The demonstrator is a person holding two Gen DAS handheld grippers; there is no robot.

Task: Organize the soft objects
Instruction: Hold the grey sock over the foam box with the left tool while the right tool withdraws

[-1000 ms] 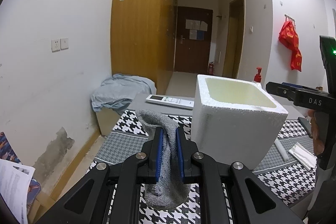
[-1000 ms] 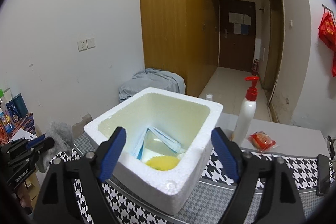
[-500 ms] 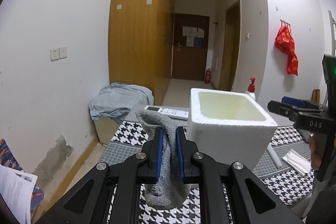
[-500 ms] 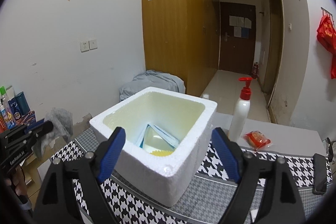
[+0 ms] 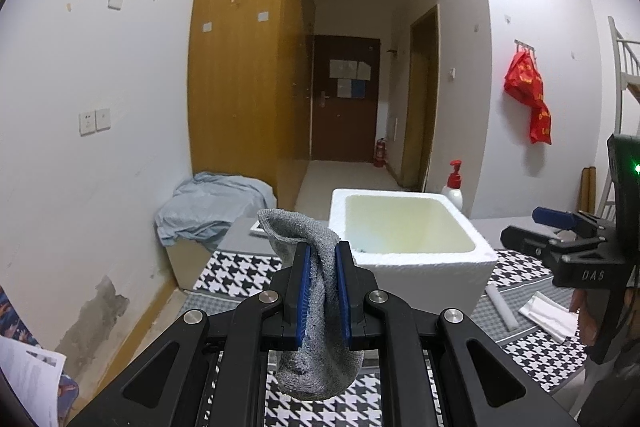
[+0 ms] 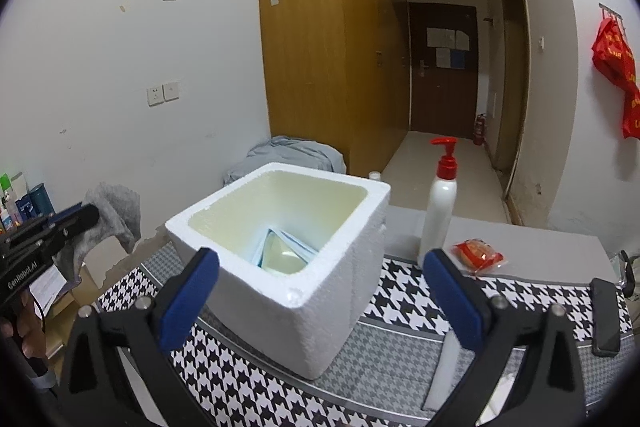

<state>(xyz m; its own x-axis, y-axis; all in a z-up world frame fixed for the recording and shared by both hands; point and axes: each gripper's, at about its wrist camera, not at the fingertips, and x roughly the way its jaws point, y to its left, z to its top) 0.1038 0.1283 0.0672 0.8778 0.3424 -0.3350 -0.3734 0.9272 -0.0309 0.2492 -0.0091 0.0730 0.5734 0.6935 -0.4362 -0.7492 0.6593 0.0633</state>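
Standing at one o'clock, white square foam box point(image 5: 412, 251) on houndstooth desk point(image 5: 240, 267), left hand-held gripper point(image 5: 323, 291) clenched on grey knitted sock point(image 5: 320, 367), right hand-held gripper point(image 6: 320, 299) spread wide, empty.

Left hand-held gripper point(image 5: 323, 291) clamps grey sock point(image 5: 320, 307), raised before white foam box point(image 5: 424, 283); right hand-held gripper point(image 5: 560, 227) alongside.

1. The foam box point(image 6: 296, 291) walls hid most of its contents — only a blue-edged packet point(image 6: 286, 251) showed.
2. The phone point(image 6: 605, 315) was partly cut off by the right gripper point(image 6: 322, 301) arm.
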